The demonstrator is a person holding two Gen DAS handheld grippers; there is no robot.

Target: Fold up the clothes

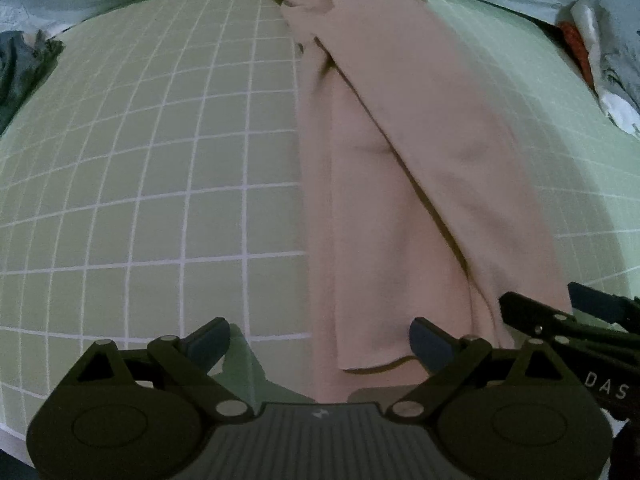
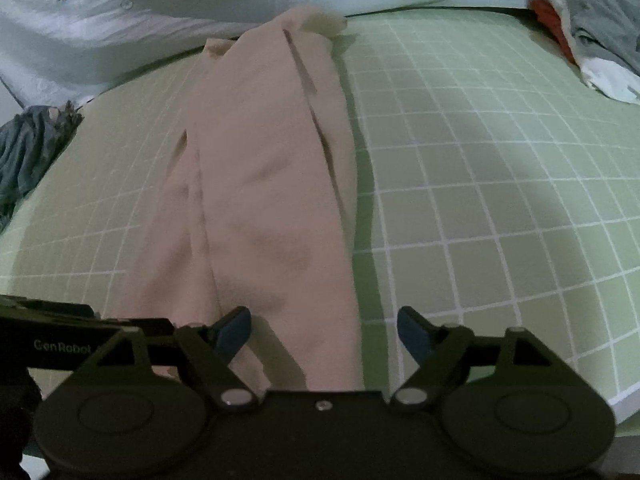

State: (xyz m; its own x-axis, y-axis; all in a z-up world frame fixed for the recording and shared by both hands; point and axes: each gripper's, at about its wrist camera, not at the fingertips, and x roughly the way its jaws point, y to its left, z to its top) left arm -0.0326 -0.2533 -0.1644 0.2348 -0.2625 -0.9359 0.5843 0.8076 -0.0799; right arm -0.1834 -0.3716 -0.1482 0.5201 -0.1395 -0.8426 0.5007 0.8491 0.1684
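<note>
Garment (image 2: 264, 184) is lying lengthwise between the spread, released fingers of right gripper (image 2: 324, 334) and left gripper (image 1: 320, 340).

Soft cloth on a gridded mat, matt black tooling

Between and beyond the fingers lies the pink garment (image 1: 404, 168), a soft, matt, slightly fuzzy cloth; under it the green mat (image 1: 160, 184) looks smooth and matt with white printed lines; the left gripper (image 1: 320, 340) and right gripper (image 2: 324, 332) show matt black plastic, bright metal pivots, dull blue pads (image 2: 234, 330).
</note>
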